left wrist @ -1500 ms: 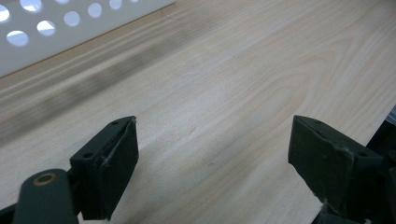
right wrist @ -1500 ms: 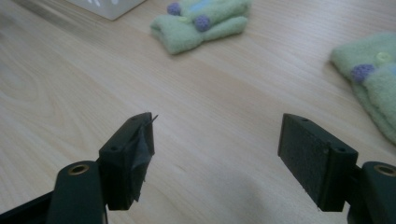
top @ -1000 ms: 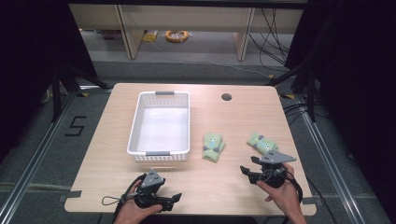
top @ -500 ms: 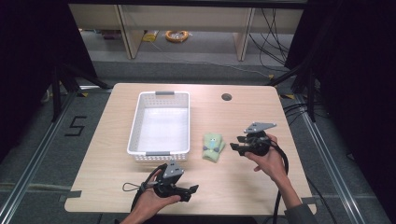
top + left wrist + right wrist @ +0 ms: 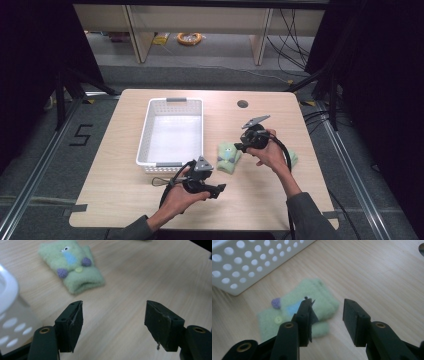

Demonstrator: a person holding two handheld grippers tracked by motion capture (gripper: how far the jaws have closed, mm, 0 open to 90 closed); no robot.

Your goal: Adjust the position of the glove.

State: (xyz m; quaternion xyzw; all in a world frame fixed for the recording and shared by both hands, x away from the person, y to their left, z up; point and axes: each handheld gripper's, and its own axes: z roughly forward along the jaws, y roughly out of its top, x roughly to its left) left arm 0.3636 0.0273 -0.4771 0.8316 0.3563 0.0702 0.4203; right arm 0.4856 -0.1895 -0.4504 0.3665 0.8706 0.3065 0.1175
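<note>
Basket (image 5: 172, 131) holds nothing; green sock (image 5: 228, 156) lies just beside it.

Orange cable coil (image 5: 189, 38) on the floor beyond the table (image 5: 125, 187).

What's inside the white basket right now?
Nothing visible: the white basket shows a bare floor in the high view. The strip just behind its near wall is hidden. The green sock lies outside, beside it.
</note>
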